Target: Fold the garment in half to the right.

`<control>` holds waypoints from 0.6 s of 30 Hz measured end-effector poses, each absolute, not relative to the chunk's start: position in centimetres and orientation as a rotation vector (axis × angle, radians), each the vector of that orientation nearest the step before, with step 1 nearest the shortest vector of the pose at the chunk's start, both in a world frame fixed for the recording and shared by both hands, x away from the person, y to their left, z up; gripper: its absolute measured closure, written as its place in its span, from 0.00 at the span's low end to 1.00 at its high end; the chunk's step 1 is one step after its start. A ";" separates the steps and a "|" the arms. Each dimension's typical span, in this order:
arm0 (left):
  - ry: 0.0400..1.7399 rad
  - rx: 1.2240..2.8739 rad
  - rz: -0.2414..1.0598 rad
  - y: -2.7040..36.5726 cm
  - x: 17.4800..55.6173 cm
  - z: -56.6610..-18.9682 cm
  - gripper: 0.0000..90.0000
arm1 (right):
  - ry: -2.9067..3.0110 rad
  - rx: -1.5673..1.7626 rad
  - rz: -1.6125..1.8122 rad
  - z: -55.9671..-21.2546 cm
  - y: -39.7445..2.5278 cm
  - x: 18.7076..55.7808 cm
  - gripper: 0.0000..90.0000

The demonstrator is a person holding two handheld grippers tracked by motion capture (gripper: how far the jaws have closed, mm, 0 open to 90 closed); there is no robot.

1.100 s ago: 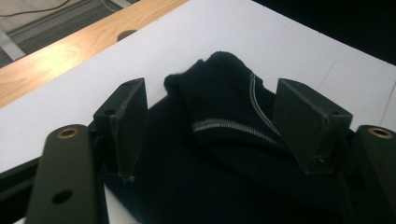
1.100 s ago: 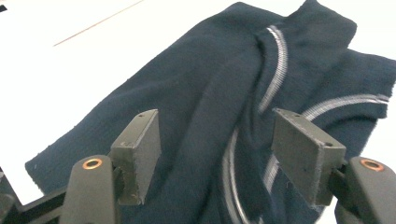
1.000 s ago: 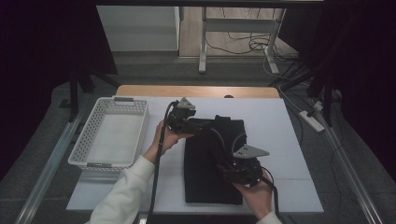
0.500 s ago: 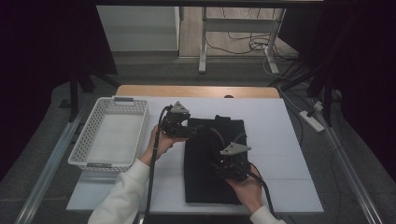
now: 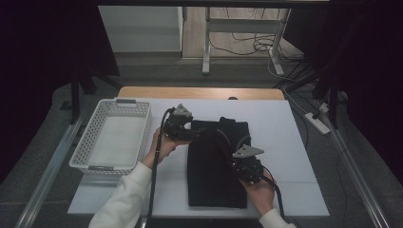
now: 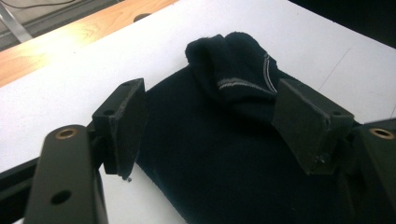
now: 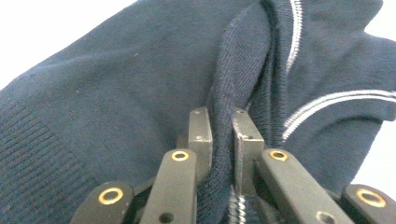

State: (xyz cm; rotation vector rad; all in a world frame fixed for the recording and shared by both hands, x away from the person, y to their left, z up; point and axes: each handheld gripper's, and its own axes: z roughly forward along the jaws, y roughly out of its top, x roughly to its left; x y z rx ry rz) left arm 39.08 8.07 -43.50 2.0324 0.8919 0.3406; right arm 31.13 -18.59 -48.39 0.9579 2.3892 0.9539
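High view: a dark navy sweater [image 5: 216,164] lies folded flat on the white table [image 5: 294,142], near its middle, long side running away from the person. The right gripper [image 5: 236,164] sits over the sweater's right half, held from below by the right hand [image 5: 259,190]. In the right gripper view its jaws are pinched together on a ribbed fold of the sweater [image 7: 140,93], the knit bunched up between the two pads; white stripes run across the cloth just to the right of the jaws.

The left gripper [image 5: 194,135] rests at the sweater's upper left corner, held by the left hand [image 5: 161,145]. In the left gripper view its jaws stand wide apart with nothing between the pads, and the sweater [image 6: 224,154] lies below and ahead of them, its striped, rumpled end toward the far edge of the table.

A white plastic basket [image 5: 85,147] stands to the left of the left hand, apart from the sweater. Each gripper's black cable trails back toward the person over the table.
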 end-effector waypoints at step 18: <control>0.904 2.045 0.331 8.4 39.3 -43.9 0.30 | 2.303 1.112 1.005 -48.0 -22.9 30.5 0.61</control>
